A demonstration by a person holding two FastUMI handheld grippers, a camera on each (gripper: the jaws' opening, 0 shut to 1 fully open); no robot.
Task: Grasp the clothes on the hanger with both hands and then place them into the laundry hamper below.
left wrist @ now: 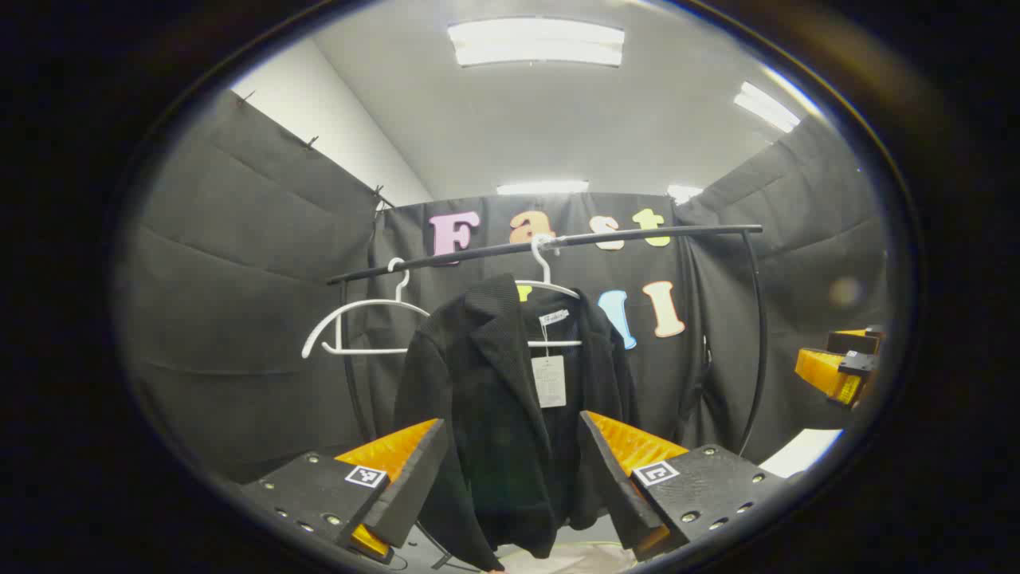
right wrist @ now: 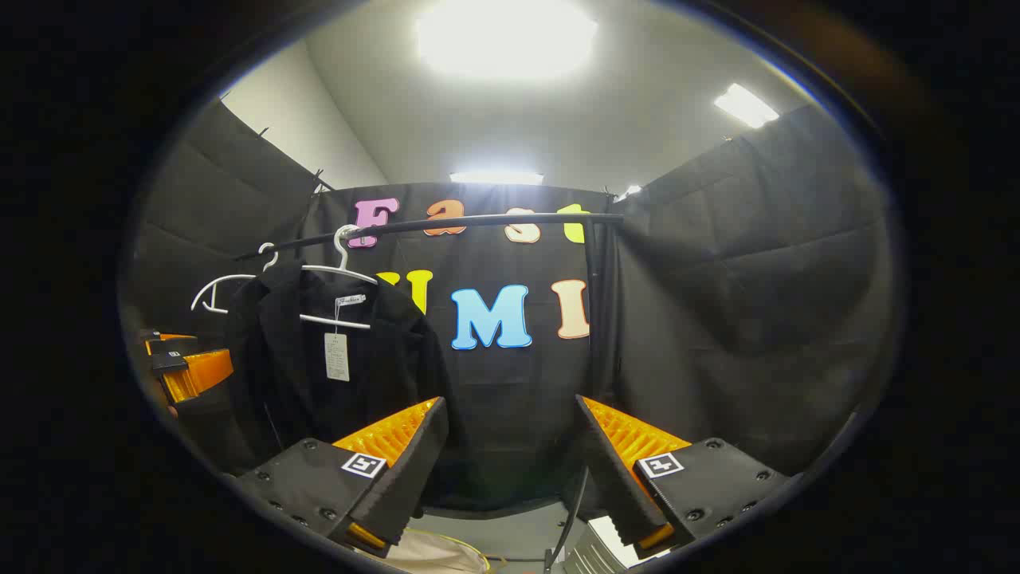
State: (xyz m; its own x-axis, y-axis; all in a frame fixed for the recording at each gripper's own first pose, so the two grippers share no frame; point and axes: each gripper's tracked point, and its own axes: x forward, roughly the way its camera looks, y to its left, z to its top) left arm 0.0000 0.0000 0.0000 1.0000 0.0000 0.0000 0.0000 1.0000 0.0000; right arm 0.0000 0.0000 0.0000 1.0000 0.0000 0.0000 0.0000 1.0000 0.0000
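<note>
A black jacket with a white tag hangs on a white hanger from the black rail. My left gripper is open, its fingers framing the jacket from a short distance without touching it. In the right gripper view the same jacket hangs at the left, and my right gripper is open and points at the bare wall to the jacket's right. The left gripper shows at that view's left edge, and the right gripper at the right edge of the left gripper view. A pale hamper rim peeks out below.
A second white hanger hangs empty on the rail left of the jacket. The rail's curved posts stand at both ends. Black cloth walls close in on three sides. Pale fabric and a cable lie on the floor below.
</note>
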